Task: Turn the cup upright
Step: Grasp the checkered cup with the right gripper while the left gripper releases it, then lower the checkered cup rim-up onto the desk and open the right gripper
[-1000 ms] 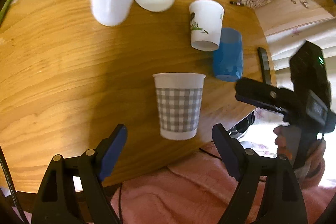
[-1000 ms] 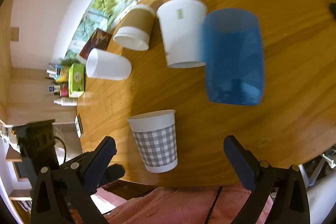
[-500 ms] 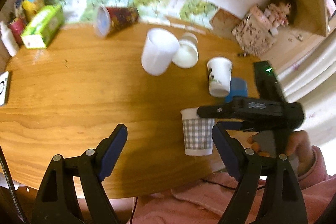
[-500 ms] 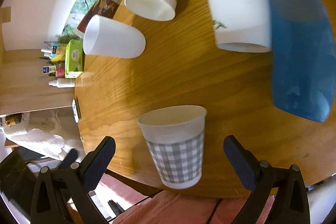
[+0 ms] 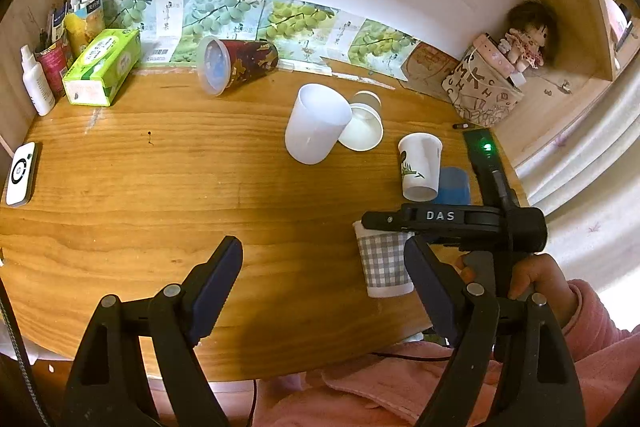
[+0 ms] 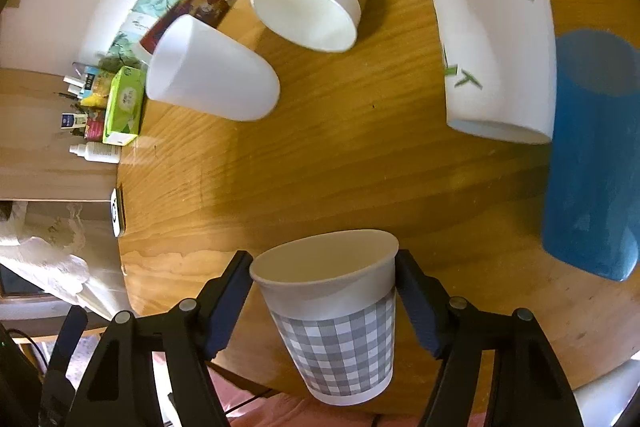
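A grey-checked paper cup (image 6: 340,327) stands upright near the table's front edge; it also shows in the left wrist view (image 5: 384,263). My right gripper (image 6: 324,291) is closed in around its rim, both pads against the cup's sides. In the left wrist view the right gripper (image 5: 436,223) sits over the cup. My left gripper (image 5: 320,287) is open and empty, held back above the table's front edge, left of the cup.
On the wooden table (image 5: 160,187): a white plastic cup (image 5: 316,125) and a brown-sleeved cup (image 5: 362,123) lying on their sides, a white leaf-print cup (image 5: 418,167), a blue cup (image 5: 454,185), a dark red lidded cup (image 5: 236,65), a green tissue box (image 5: 102,67), a phone (image 5: 20,173).
My right gripper has moved in onto the checked cup and its jaws have narrowed onto it. My left gripper has pulled back and up, widening its view of the table.
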